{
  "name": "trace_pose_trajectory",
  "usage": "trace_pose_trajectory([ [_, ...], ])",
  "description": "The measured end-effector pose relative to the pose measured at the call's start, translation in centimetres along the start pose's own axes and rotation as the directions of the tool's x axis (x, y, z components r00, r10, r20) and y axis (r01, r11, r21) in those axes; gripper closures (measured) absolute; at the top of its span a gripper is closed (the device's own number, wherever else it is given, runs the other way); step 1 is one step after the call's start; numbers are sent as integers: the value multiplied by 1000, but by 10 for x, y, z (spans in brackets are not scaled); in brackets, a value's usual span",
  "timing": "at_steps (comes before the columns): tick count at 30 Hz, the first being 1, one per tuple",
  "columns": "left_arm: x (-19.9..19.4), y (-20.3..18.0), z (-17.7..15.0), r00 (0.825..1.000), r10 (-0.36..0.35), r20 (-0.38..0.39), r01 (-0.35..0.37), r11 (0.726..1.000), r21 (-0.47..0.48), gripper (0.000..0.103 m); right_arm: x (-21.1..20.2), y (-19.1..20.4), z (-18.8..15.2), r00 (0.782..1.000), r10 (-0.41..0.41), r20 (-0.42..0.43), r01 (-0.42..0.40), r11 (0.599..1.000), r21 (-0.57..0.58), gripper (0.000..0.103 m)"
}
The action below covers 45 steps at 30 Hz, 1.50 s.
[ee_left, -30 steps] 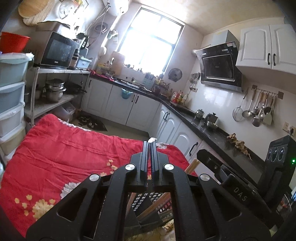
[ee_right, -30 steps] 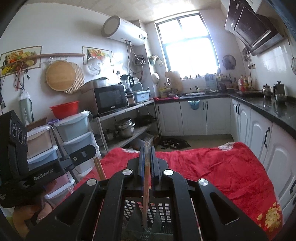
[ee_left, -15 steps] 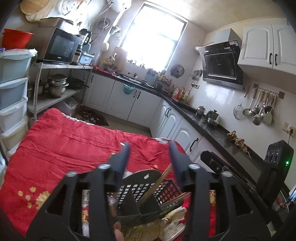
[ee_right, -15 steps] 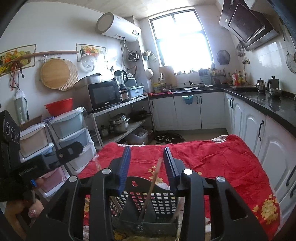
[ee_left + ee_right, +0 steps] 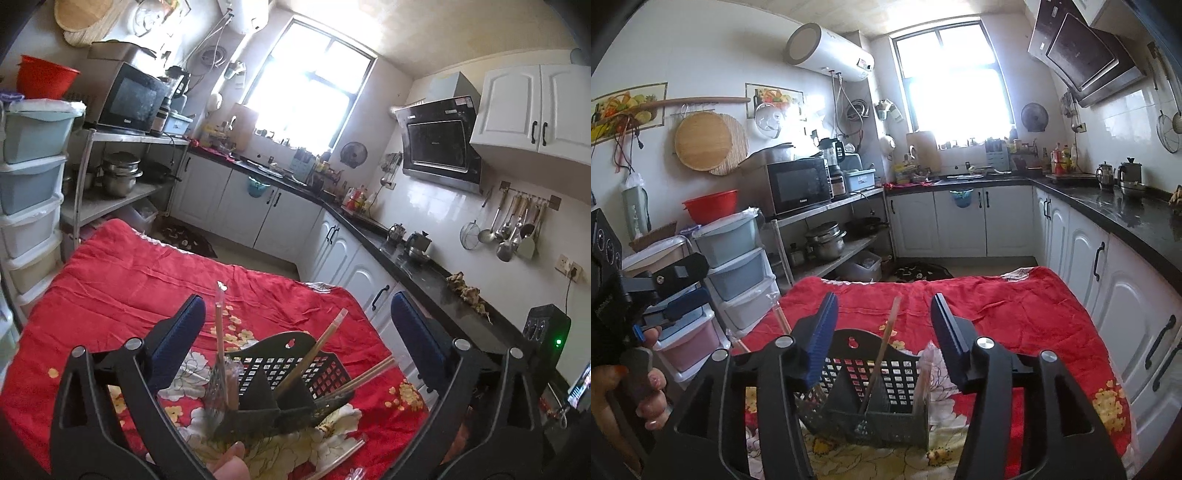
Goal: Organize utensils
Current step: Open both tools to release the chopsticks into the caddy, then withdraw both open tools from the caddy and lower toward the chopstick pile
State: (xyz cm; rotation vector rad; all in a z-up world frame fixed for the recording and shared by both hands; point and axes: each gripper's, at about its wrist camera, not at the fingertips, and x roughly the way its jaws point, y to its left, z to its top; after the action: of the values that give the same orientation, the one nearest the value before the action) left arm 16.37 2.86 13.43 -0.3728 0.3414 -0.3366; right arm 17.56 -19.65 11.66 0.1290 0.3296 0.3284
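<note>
Both grippers' jaws, L (image 5: 297, 314) & R (image 5: 884, 323), just opened; chopsticks (image 5: 882, 350) now stand free in caddy (image 5: 875, 373).

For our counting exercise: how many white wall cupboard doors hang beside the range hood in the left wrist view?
2: the left door next to the range hood, and the right door at the frame's edge. More may lie beyond the frame.
</note>
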Motion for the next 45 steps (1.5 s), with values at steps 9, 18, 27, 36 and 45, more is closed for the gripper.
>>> trace_pose_trajectory([
  [9,-21,-2,-6,1000,5,18,-5,1000,0,11,-21,6,-9,1000,16,-4,-16,1000,-18,44],
  [18,-34,5,-23,1000,26,6,-26,1000,-7,11,-31,13,-20,999,30,-28,-31,999,-19,41],
  [27,-41,10,-38,999,46,-9,-46,999,-3,11,-38,21,-31,998,39,-46,-40,999,-36,38],
  [36,-45,17,-53,997,67,-40,-67,998,-13,11,-42,28,-44,997,45,-70,-48,998,-51,36],
  [45,-47,31,-65,993,100,-67,-103,994,-36,11,-41,30,-57,993,53,-103,-58,997,-46,35],
])
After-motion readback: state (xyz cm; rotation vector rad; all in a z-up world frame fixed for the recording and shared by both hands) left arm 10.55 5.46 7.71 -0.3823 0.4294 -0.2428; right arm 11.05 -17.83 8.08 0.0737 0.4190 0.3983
